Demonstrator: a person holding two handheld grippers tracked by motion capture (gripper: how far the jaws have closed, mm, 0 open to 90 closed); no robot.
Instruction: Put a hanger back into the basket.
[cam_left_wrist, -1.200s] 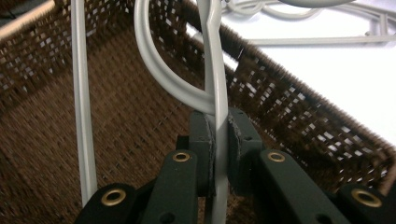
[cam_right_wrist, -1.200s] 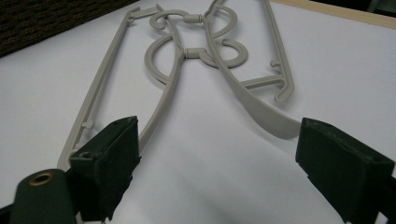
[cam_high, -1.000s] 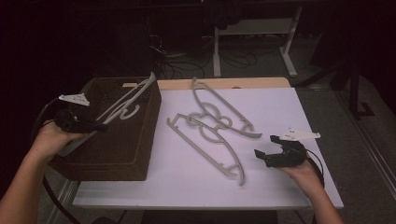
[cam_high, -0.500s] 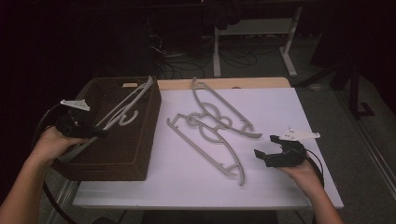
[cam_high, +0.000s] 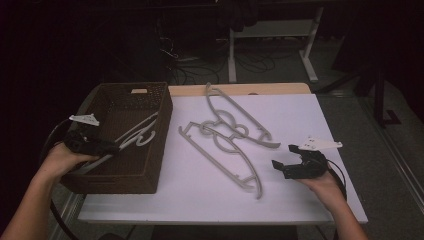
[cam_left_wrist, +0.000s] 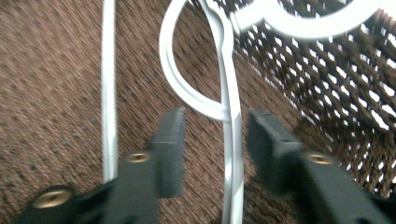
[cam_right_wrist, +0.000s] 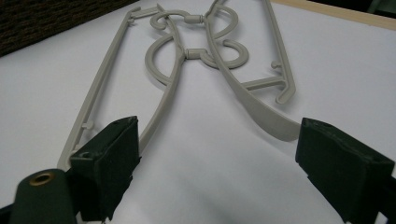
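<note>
Our left gripper (cam_left_wrist: 212, 135) has just been opening around the white hanger (cam_left_wrist: 231, 140), releasing it into the basket (cam_high: 150, 125); our right gripper (cam_high: 291, 161) waits open.

Bare white table (cam_high: 200, 195) ahead of my right gripper (cam_high: 292, 162); two interlocked hangers (cam_high: 227, 135) obstruct passage toward the basket (cam_high: 160, 150).

Hanger (cam_left_wrist: 231, 154) blurred, cropped below

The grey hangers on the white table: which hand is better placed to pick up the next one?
Probably the right. The right gripper rests on the table beside the grey hangers, open jaws facing them. The left gripper is over the basket; its jaws have just opened around a white hanger.
</note>
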